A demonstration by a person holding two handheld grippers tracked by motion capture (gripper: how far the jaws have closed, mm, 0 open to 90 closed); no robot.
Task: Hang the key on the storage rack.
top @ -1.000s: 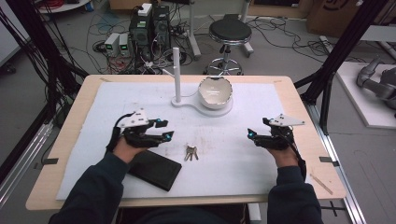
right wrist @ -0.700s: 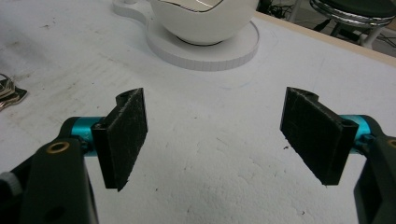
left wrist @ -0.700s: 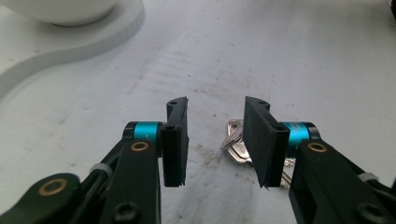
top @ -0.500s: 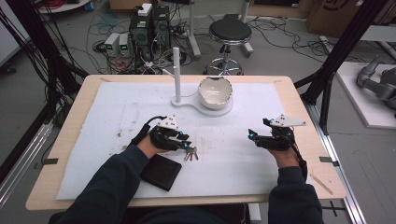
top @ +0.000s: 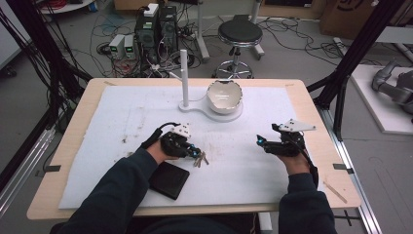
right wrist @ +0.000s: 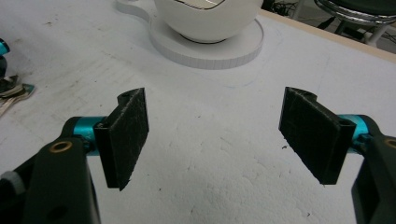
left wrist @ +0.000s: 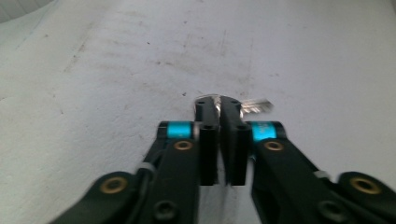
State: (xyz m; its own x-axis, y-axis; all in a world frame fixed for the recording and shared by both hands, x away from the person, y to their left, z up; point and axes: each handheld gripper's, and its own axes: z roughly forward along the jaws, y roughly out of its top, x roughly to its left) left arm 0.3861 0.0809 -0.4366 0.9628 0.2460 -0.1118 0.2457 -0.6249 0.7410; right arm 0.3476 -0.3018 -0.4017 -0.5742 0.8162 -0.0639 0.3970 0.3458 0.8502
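High view: the left gripper [top: 194, 152] sits at the near centre of the white foam mat [top: 122, 122], its jaws having just closed on the bunch of keys [top: 200, 157], which lies on the mat just right of the black wallet [top: 168, 180]. The right gripper [top: 263, 143] is held well apart at the right, level above the mat. At the far centre stands a white bowl [top: 224, 95] on a round white base [top: 234, 114] that also carries a slim upright post [top: 184, 75]. Left gripper view: both black pads [left wrist: 208, 140] are drawn nearly together and clamp the metal ring and key heads [left wrist: 233, 105]; a key blade projects to the right. The keys are judged light, rigid and smooth, with loose parts that swing on the ring; a grip across the ring or stacked heads is steadier than one on a single blade, which may pivot or slip. The mat surface is matt, slightly pitted and marked with grey scuffs. Right gripper view: the jaws stand wide apart with nothing between them, and the pads [right wrist: 126, 135] show a coarse, rubbery texture. The glossy bowl sits beyond them, and the keys show at the left edge [right wrist: 11, 91].
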